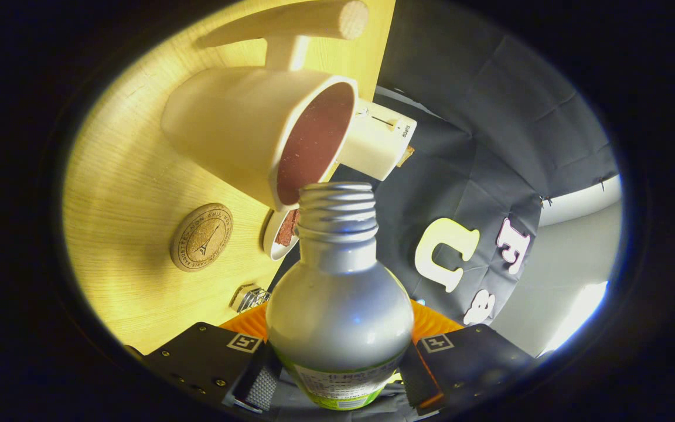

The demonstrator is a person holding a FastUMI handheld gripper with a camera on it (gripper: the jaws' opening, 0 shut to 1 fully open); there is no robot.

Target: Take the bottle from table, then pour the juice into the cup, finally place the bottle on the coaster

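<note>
My gripper (337,381) is shut on a silver bottle (338,299), whose body sits between the fingers (258,384) with its threaded open neck (336,212) pointing away. The whole view is rolled, so the bottle is tipped over. Its mouth is right at the rim of a cream cup (244,126) with a reddish-brown inside (316,143). A round cork coaster (201,237) lies on the wooden table (120,193), beside the cup and apart from it. I see no liquid stream.
A wooden peg stand (290,26) rises beyond the cup. A white boxy device (379,140) sits at the table edge behind the cup. A small white dish (280,234) and a metal clip (249,298) lie near the table edge.
</note>
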